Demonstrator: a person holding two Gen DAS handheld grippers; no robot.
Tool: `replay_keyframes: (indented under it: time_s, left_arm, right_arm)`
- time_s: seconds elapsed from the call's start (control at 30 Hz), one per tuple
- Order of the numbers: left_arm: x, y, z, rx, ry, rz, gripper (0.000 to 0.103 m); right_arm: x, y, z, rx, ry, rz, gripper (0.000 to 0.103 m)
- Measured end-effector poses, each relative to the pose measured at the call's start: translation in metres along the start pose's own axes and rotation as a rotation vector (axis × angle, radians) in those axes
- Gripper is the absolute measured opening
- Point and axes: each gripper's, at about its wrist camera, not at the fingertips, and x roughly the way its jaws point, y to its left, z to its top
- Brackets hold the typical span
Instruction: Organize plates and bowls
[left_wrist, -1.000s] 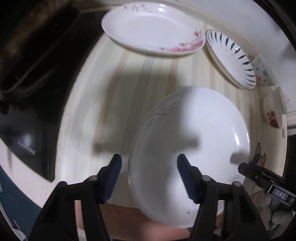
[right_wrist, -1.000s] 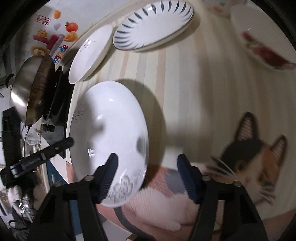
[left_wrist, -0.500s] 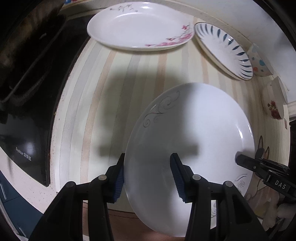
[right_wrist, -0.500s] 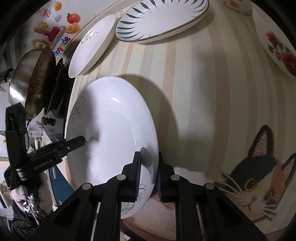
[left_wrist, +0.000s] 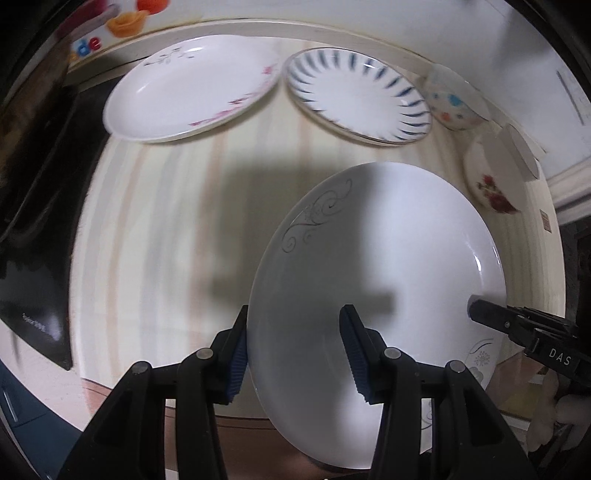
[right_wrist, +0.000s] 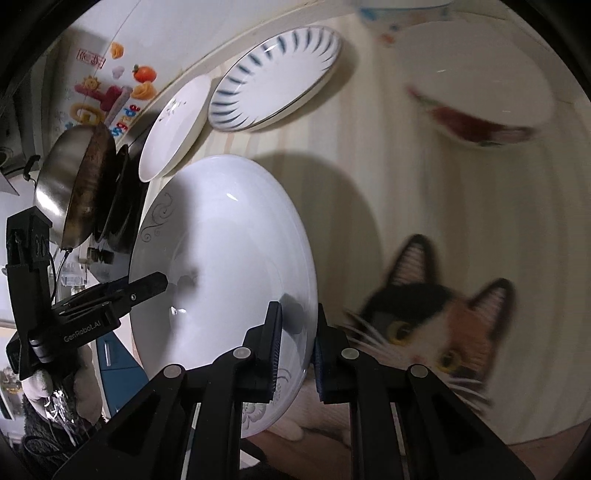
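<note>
Both hand-held grippers now have the large white plate between their fingers, lifted and tilted above the striped worktop. The right hand-held gripper, spread wide a second ago, is pinching the plate's near rim, its pads pressed against either face. The left hand-held gripper has also narrowed and straddles the opposite rim, one pad against the outer edge and the other over the plate's inner face; whether it bears down fully cannot be told. The plate's shadow on the worktop suggests it has left the surface.

Beyond the white plate, by the wall, lie the pink-blossom plate and the blue-striped plate, edges nearly touching. To the right of the striped plate sit a dotted bowl and a red-flowered bowl. A cat-print mat lies beside the white plate on its right-gripper side, a steel pan on the other.

With the grip made, the lift looks under way; stacking on another plate is likely next.
</note>
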Motion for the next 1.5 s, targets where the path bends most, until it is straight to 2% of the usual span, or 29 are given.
replay_keyframes:
  time_s: [0.07, 0.17, 0.37, 0.67, 0.93, 1.17, 1.27, 1.43, 1.5]
  left_arm:
    - [-0.001, -0.012, -0.005, 0.018, 0.004, -0.011, 0.044]
    - [0.018, -0.035, 0.015, 0.033, 0.016, -0.015, 0.044]
    - [0.033, -0.058, 0.019, 0.050, 0.046, -0.017, 0.044]
    - [0.049, -0.067, 0.020, 0.058, 0.074, 0.029, 0.044]
    - [0.053, -0.074, 0.018, 0.090, 0.077, 0.067, 0.044]
    - [0.045, -0.072, 0.013, 0.104, 0.084, 0.072, 0.044]
    - [0.049, -0.082, 0.023, 0.115, 0.095, 0.066, 0.044]
    - [0.018, -0.066, 0.031, 0.118, 0.054, 0.065, 0.044]
    - [-0.006, -0.053, 0.037, 0.104, 0.013, 0.044, 0.044]
  right_arm:
    - [-0.008, -0.011, -0.004, 0.011, -0.005, -0.006, 0.017]
    - [-0.018, -0.031, -0.011, 0.032, -0.010, -0.015, 0.017]
    - [-0.024, -0.067, -0.020, 0.074, -0.009, -0.023, 0.017]
    - [-0.020, -0.087, -0.020, 0.078, 0.003, -0.022, 0.017]
    - [-0.021, -0.090, -0.021, 0.087, -0.004, -0.027, 0.017]
    - [-0.021, -0.086, -0.020, 0.103, -0.014, -0.043, 0.017]
    - [-0.021, -0.084, -0.020, 0.120, -0.015, -0.056, 0.019]
    - [-0.034, -0.080, -0.021, 0.155, -0.019, -0.089, 0.019]
    - [-0.049, -0.074, -0.022, 0.161, -0.027, -0.124, 0.020]
